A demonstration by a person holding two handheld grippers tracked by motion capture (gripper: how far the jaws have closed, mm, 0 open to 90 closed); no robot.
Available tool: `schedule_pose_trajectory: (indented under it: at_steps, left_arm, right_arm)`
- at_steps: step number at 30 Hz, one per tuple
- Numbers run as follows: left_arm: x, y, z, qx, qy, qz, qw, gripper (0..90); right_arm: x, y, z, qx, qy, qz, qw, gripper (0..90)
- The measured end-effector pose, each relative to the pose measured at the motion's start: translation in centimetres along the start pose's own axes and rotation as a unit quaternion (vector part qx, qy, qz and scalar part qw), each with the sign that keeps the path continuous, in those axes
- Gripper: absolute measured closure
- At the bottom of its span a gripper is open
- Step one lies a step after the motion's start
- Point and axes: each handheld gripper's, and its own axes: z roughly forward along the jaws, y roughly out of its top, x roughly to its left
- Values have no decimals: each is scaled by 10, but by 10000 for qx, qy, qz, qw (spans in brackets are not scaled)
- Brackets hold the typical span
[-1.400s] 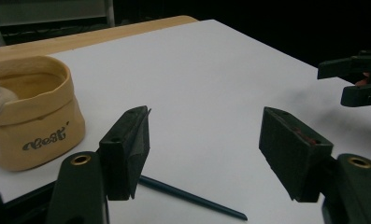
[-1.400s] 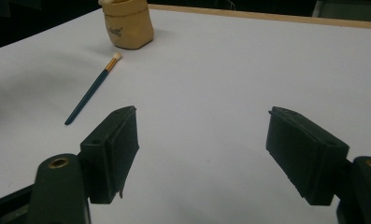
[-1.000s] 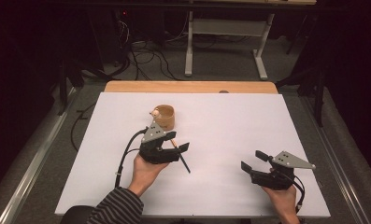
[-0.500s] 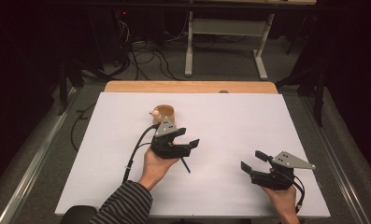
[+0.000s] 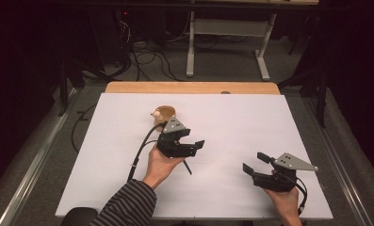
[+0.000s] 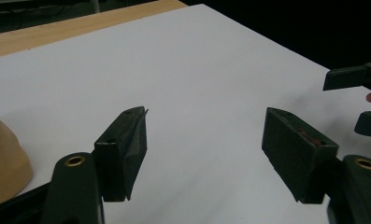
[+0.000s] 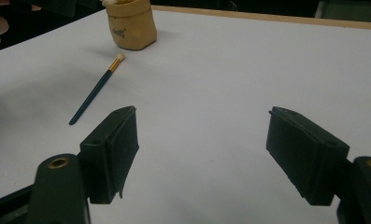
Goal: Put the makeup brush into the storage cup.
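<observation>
The paintbrush [image 7: 95, 88] lies flat on the white table [image 5: 231, 117], its bristle tip just short of the tan pot [image 7: 129, 23] and its dark handle running back toward the person. In the right gripper view its long axis points from about 7 o'clock up to 1 o'clock. In the high view the left gripper [image 5: 194, 147] hangs right over the brush, jaws apart with nothing between them; only the handle's end pokes out at its 5 o'clock. The right gripper [image 5: 254, 163] rests well off at 4 o'clock, jaws likewise apart and empty. The left hand is plainly nearer; judging by the brush's line, a grip would close across the handle.
</observation>
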Motion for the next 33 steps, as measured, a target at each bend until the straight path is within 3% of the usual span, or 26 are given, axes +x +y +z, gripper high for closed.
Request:
schedule_pose_trajectory:
  at_steps: [9, 16, 33]
  left_arm:
    - [2, 1, 1, 314, 229, -83, 9992, 309]
    - [6, 3, 1, 606, 392, -176, 9972, 306]
    - [16, 0, 6, 1453, 701, -426, 9860, 263]
  right_arm:
    - [0, 0, 0, 14, -2, 8, 10000, 268]
    - [0, 0, 1, 17, -11, 4, 10000, 268]
    - [0, 0, 1, 19, 11, 33, 10000, 268]
